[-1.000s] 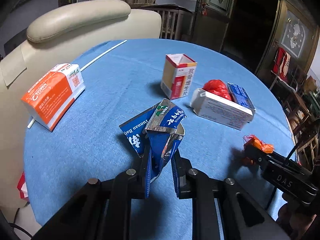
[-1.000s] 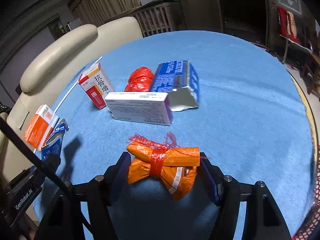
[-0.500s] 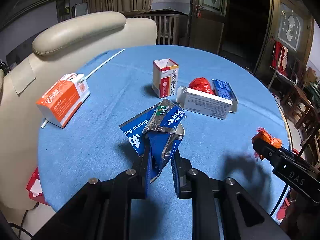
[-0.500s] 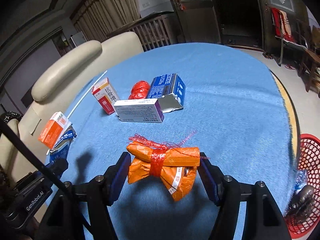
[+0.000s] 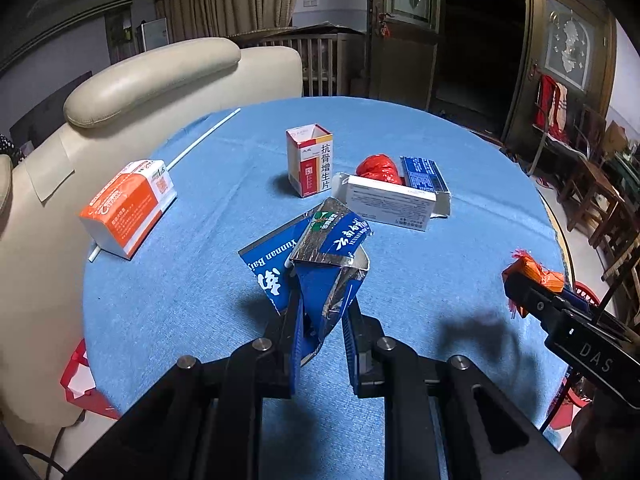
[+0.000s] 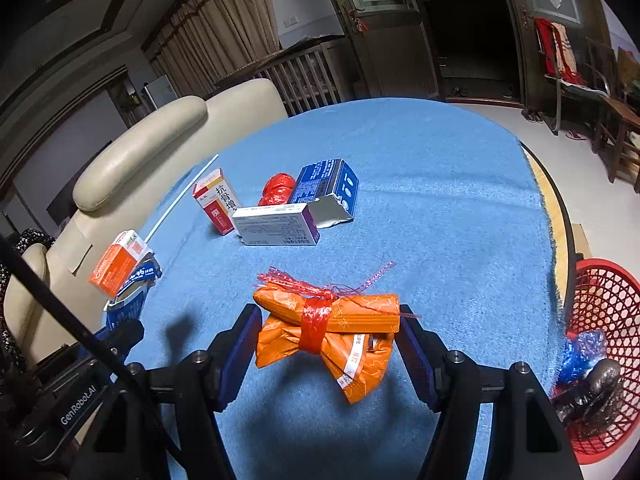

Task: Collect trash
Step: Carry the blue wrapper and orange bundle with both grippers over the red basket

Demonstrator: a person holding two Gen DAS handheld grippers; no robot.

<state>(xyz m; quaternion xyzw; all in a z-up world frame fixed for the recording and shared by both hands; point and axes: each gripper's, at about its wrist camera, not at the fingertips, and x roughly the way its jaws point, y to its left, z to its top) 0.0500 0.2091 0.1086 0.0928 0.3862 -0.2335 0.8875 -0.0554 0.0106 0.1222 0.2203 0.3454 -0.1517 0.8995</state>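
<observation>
My left gripper (image 5: 320, 332) is shut on a crumpled blue and silver carton (image 5: 320, 256), held above the blue table (image 5: 208, 280). My right gripper (image 6: 328, 340) is shut on an orange wrapper bundle (image 6: 332, 328) tied with red string, held above the table near its right edge. The bundle also shows in the left wrist view (image 5: 536, 272). A red mesh basket (image 6: 600, 320) stands on the floor at the right, with blue and dark trash in it.
On the table lie an orange and white box (image 5: 128, 208), an upright red and white box (image 5: 310, 160), a white box (image 5: 388, 202), a red crumpled bag (image 5: 378, 168), a blue box (image 5: 424, 174) and a white straw (image 5: 204, 138). A cream armchair (image 5: 140, 80) stands behind.
Both grippers have risen and pulled back from the table with their loads. The red basket has come into the right wrist view at the right.
</observation>
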